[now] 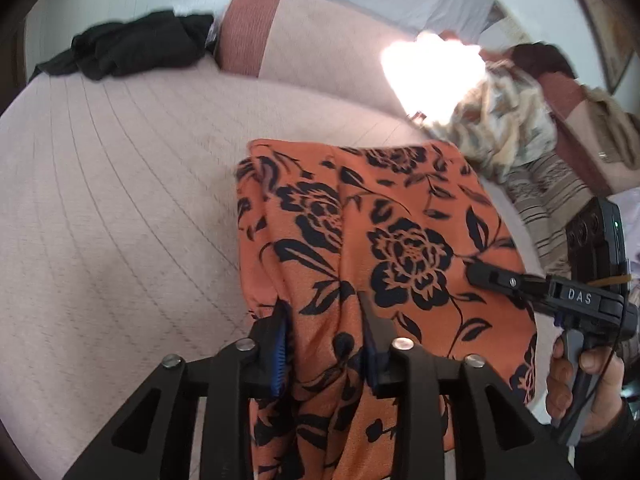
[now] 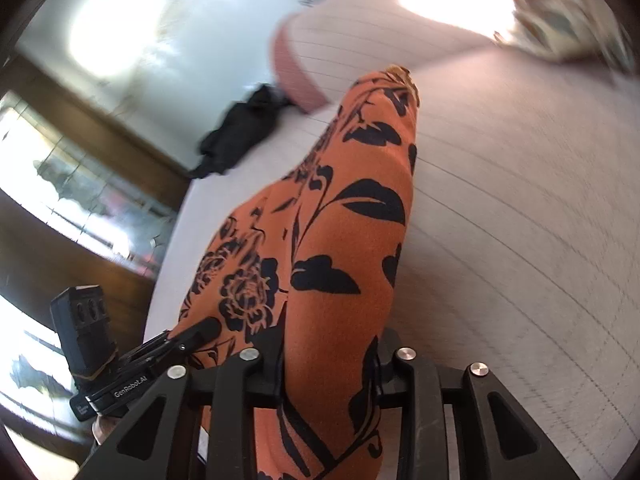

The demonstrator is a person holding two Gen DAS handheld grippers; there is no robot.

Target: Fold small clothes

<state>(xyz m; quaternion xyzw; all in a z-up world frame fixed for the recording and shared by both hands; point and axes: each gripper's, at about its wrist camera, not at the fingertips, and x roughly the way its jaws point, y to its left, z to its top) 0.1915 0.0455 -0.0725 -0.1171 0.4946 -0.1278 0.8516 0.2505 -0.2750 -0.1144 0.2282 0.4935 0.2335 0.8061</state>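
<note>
Left gripper (image 1: 326, 344) and right gripper (image 2: 328, 364) each pinch the orange floral cloth (image 1: 380, 240) above a pale quilted bed (image 1: 120, 200), angled downward.

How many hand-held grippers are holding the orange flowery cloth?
2. The left hand-held gripper pinches the orange cloth at its near edge; the right hand-held gripper pinches another bunch beside it.

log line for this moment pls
left gripper: shut on orange floral garment | right gripper: shut on same garment | garment: partly lifted off bed
</note>
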